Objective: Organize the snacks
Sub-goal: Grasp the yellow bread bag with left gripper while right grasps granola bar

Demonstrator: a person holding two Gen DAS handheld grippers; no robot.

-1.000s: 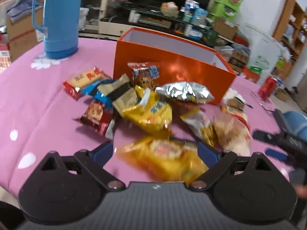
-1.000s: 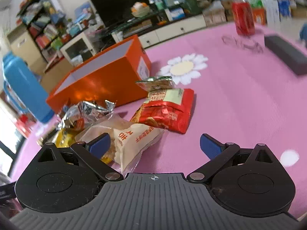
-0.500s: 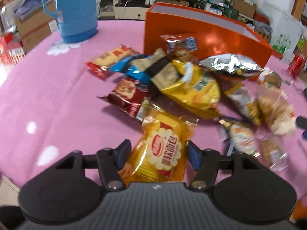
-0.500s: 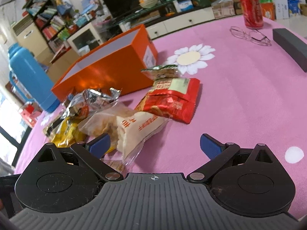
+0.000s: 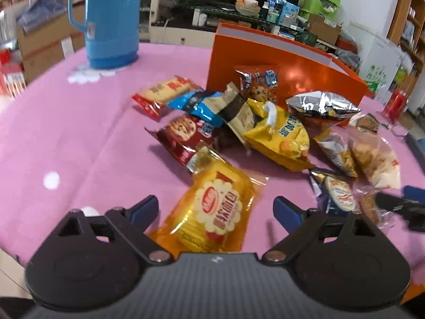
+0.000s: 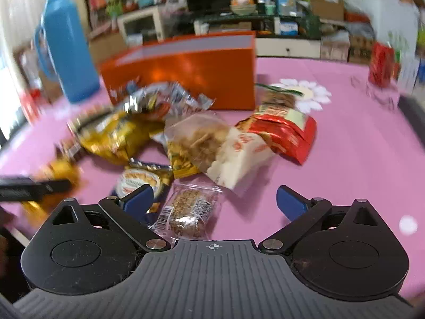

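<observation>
Left gripper [image 5: 215,208] spread wide, blue pads clear on either side of a flat yellow cellophane biscuit packet [image 5: 212,212], nothing clamped. Right gripper [image 6: 214,198] likewise wide open and empty, with a small clear-wrapped brown cereal bar [image 6: 187,212] lying between the fingers. Tall open-topped glossy orange cardboard box [image 5: 287,61] standing at the far side of the pink flowered tablecloth [image 5: 79,138]; whole snack heap spread in front of that box, on the near side. Nearest the box: a crinkled silver foil bag [image 5: 322,105] and a small cookie pouch leaning against its front wall. Further out from the box: a yellow chip bag [image 5: 281,135], a dark red cookie packet [image 5: 183,138], a clear bag of pale crackers [image 5: 372,156]. Off the box's right-hand corner in the right wrist view: a red foil packet [image 6: 287,135]. Judged step: grasp on the yellow biscuit packet, then a carry to the box. Best done by lowering until the pads straddle the packet's narrow width, closing gently enough not to crush the biscuits, lifting straight up to avoid dragging the red packet touching its far corner, and releasing only once over the box's open top. Right wrist view motion-blurred, so fine detail there uncertain.
</observation>
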